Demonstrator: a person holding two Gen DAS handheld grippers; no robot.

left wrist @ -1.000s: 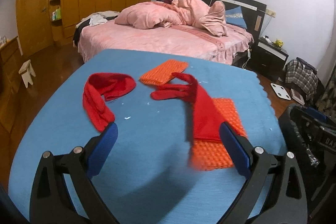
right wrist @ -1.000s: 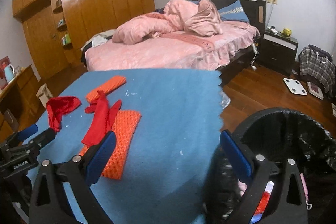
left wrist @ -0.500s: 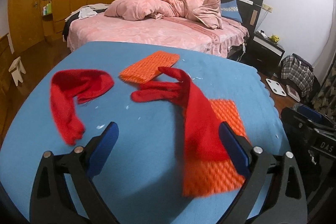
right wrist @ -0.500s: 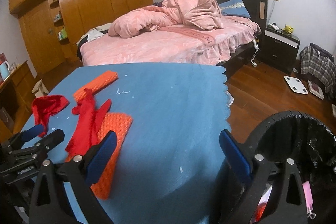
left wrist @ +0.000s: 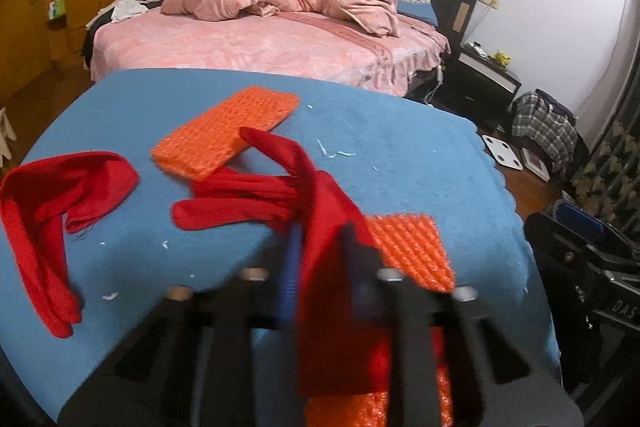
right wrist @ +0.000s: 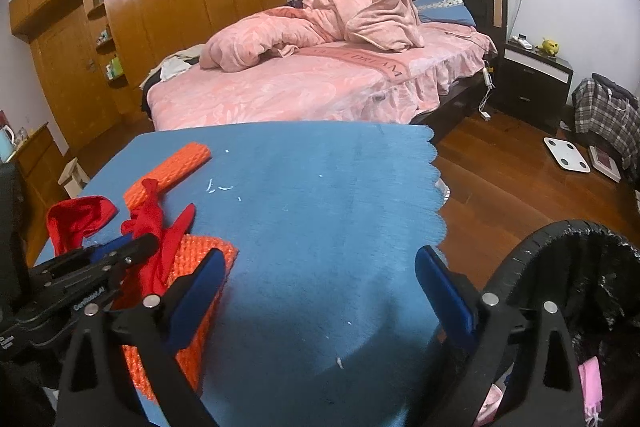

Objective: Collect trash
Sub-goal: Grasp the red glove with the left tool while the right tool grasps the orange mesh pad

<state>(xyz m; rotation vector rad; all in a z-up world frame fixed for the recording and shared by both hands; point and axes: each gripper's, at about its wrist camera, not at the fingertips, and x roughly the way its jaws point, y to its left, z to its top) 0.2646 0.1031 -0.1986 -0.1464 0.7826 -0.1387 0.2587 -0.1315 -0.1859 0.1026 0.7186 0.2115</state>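
A long red cloth [left wrist: 248, 199] lies across a near orange bubble-wrap sheet [left wrist: 408, 247] on the blue-covered table [left wrist: 400, 147]. My left gripper [left wrist: 320, 239] is closing its jaws on this cloth's near end, with the red fabric pinched between the pads; the right wrist view shows the same cloth [right wrist: 148, 223] at the left gripper's tip [right wrist: 132, 247]. A second red cloth [left wrist: 60, 187] lies to the left and a far orange sheet [left wrist: 228, 127] behind. My right gripper [right wrist: 320, 279] stands open over bare blue cover, holding nothing.
A black bin with a dark liner [right wrist: 560, 267] stands off the table's right edge, with some trash inside. Small white scraps [left wrist: 332, 153] dot the cover. A pink bed [right wrist: 320, 79] lies beyond, with a white scale [right wrist: 566, 153] on the wood floor.
The left gripper moved forward and down to the long red cloth, and its jaws went from wide open to closed on it. The right gripper drifted slightly forward, still open.
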